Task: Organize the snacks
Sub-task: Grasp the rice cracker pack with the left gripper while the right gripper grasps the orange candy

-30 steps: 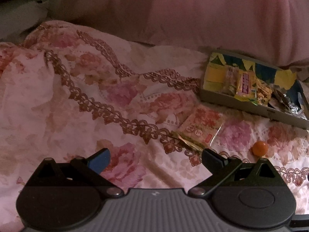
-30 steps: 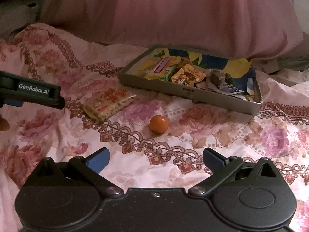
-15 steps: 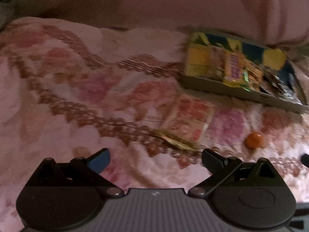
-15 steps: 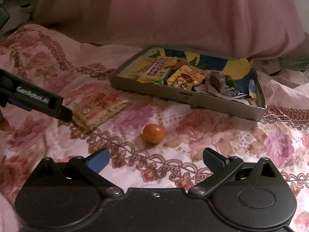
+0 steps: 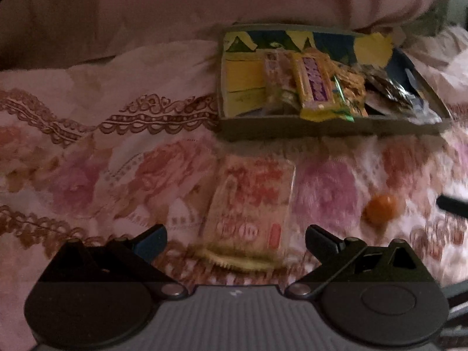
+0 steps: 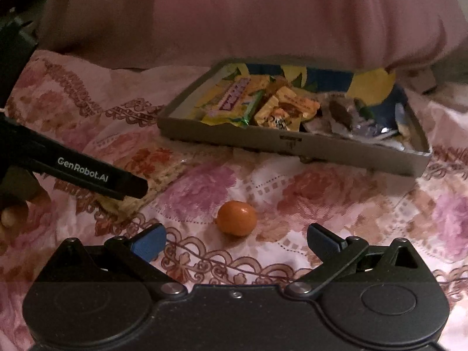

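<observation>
A flat cracker packet (image 5: 250, 207) with red print lies on the floral bedspread, its near end between the open fingers of my left gripper (image 5: 235, 238). In the right wrist view the same cracker packet (image 6: 155, 166) shows partly behind the left gripper's black finger (image 6: 87, 175). A small orange fruit (image 6: 237, 218) sits just ahead of my open right gripper (image 6: 235, 241), centred between its fingers; the same orange fruit (image 5: 380, 209) appears right of the packet. A grey tray (image 6: 292, 143) holding several wrapped snacks stands behind both; the tray (image 5: 321, 127) is also in the left wrist view.
A big pink pillow (image 6: 263, 17) rises right behind the tray. The floral bedspread (image 6: 336, 190) is soft and wrinkled. A hand (image 6: 11, 216) holding the left gripper shows at the left edge. A dark tip (image 5: 452, 204) of the right gripper enters at the far right.
My left gripper has swung right and moved forward until the cracker packet lies between its fingers. My right gripper has come closer to the orange fruit. Both stayed open.
</observation>
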`<state>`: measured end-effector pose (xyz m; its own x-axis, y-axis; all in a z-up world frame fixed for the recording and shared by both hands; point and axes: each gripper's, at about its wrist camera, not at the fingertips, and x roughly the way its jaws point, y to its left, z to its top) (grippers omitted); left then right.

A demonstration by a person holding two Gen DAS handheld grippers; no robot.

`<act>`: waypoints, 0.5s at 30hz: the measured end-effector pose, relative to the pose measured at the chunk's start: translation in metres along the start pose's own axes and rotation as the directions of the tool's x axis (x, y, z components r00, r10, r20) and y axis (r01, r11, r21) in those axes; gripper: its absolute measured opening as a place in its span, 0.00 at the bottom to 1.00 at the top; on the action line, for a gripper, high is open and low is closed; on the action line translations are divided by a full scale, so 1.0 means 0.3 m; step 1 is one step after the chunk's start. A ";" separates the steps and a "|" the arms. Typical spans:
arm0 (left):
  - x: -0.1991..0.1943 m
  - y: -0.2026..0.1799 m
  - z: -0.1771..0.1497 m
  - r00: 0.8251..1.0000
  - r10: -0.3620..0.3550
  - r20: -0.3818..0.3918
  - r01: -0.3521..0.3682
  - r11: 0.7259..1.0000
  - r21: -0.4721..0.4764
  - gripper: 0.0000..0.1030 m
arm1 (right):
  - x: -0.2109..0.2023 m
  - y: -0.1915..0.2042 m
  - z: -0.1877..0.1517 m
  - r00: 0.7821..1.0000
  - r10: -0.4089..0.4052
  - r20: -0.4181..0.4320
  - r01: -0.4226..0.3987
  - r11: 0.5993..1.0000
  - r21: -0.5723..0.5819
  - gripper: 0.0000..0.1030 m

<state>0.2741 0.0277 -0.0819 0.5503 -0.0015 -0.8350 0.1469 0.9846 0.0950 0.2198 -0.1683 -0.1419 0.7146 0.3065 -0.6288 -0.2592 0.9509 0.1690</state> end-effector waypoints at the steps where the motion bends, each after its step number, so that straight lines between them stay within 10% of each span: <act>1: 0.013 0.002 0.008 1.000 -0.009 -0.001 0.009 1.000 -0.011 1.00 | 0.013 -0.003 0.003 1.000 0.002 -0.003 -0.002 1.000 0.007 0.98; 15: 0.090 0.000 0.000 0.999 -0.007 -0.039 0.008 1.000 0.012 0.99 | 0.084 0.016 -0.005 1.000 -0.020 -0.023 0.019 0.999 -0.047 0.79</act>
<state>0.2889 0.0278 -0.1045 0.5168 -0.0019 -0.8561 0.1609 0.9824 0.0949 0.2356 -0.1559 -0.1582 0.7043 0.2863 -0.6496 -0.2761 0.9535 0.1210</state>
